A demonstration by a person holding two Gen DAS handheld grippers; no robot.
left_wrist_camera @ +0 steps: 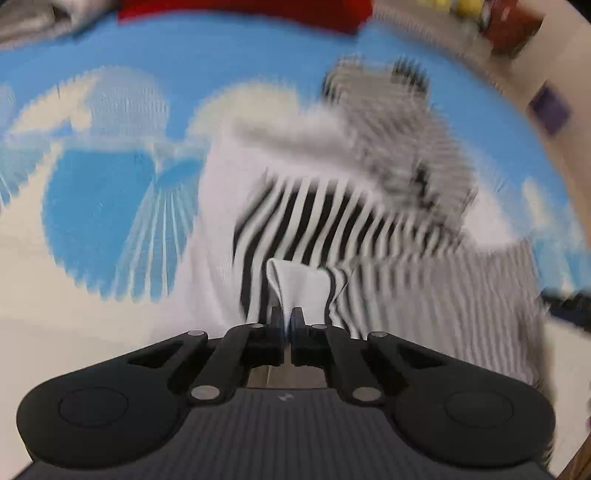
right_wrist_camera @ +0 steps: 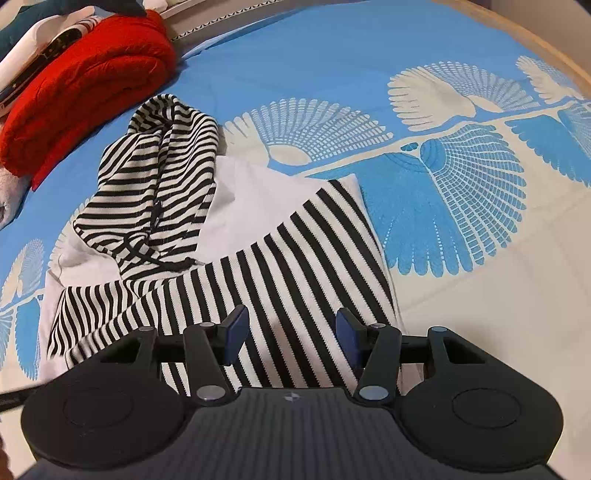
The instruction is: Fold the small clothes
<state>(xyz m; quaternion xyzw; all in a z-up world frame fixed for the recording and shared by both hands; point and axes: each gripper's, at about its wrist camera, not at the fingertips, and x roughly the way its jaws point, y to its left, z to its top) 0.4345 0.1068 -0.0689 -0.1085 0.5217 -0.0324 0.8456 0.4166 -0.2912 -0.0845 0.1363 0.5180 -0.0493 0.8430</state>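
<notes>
A small black-and-white striped hoodie point(right_wrist_camera: 280, 266) with a white inner side lies on a blue and cream patterned cloth point(right_wrist_camera: 461, 206). Its hood point(right_wrist_camera: 162, 177) is bunched at the far left. My right gripper point(right_wrist_camera: 291, 332) is open and empty, just above the hoodie's striped near part. My left gripper point(left_wrist_camera: 286, 317) is shut on a white fold of the hoodie point(left_wrist_camera: 301, 288) and holds it up. The left wrist view is blurred by motion; the rest of the striped hoodie point(left_wrist_camera: 314, 218) spreads out beyond the fingers.
A folded red garment point(right_wrist_camera: 85, 85) lies at the far left of the cloth, with other piled items behind it. The red garment also shows in the left wrist view point(left_wrist_camera: 240, 11) at the top. A brown box point(left_wrist_camera: 513, 29) stands at the top right there.
</notes>
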